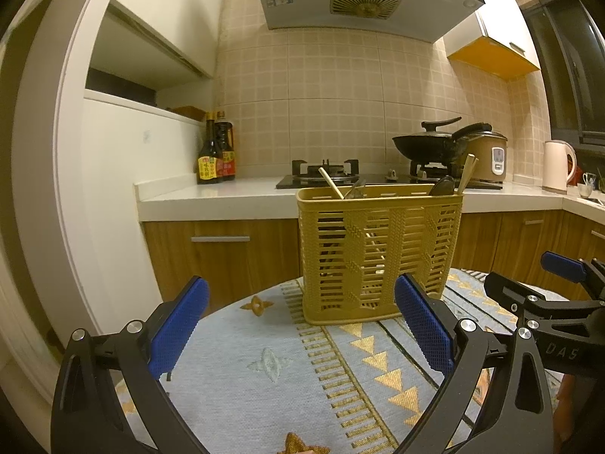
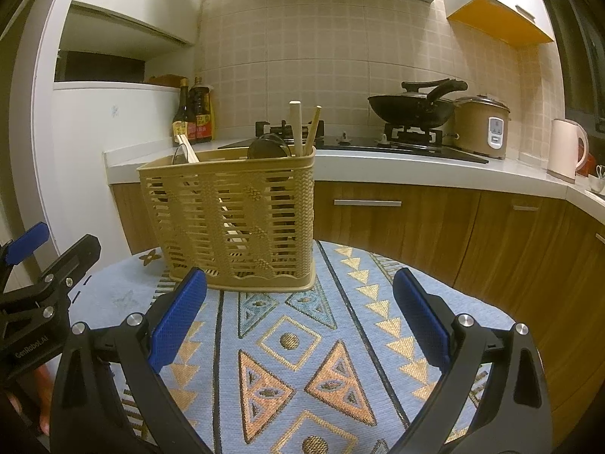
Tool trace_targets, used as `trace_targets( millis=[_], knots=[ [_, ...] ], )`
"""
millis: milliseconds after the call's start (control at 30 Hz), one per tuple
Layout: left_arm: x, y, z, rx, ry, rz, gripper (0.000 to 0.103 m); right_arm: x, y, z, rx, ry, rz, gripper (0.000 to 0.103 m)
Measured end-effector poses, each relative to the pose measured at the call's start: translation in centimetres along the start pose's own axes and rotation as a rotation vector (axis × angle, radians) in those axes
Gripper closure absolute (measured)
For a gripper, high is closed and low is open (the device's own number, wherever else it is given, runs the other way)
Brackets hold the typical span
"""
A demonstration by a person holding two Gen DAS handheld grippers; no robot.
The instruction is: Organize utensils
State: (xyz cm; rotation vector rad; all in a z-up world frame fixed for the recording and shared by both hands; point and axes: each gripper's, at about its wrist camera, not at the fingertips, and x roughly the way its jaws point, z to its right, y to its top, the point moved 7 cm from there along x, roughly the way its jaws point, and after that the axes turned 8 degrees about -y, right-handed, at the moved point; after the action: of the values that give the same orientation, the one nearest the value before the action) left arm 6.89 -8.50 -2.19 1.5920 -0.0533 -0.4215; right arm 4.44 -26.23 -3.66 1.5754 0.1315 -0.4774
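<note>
Left wrist view, from left to right: two dark sauce bottles (image 1: 215,151) stand at the left end of the white counter (image 1: 211,195), then a gas hob (image 1: 325,176), a black wok (image 1: 427,145) on the right burner, a rice cooker (image 1: 487,155) and a pale kettle (image 1: 557,166). Nearer, a yellow slatted utensil basket (image 1: 378,253) stands upright on the patterned tablecloth (image 1: 264,378), holding chopsticks (image 1: 467,172) and dark spoon-like pieces. The left gripper (image 1: 300,321) hovers spread wide and empty just before the basket, its right pad overlapping the basket's lower corner in view. The other tool's tip juts in at the far right.

Right wrist view shows the basket ahead and slightly left, with nothing lying between it and the right gripper (image 2: 300,317), which is likewise splayed apart and holding nothing.
</note>
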Motion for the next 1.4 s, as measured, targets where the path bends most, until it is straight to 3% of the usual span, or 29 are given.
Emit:
trace_targets(
  millis=[1400],
  knots=[
    [0.19, -0.36, -0.16, 0.001, 0.005, -0.019, 0.008, 0.21, -0.13, 0.0, -0.005, -0.003, -0.006, 0.008]
  ],
)
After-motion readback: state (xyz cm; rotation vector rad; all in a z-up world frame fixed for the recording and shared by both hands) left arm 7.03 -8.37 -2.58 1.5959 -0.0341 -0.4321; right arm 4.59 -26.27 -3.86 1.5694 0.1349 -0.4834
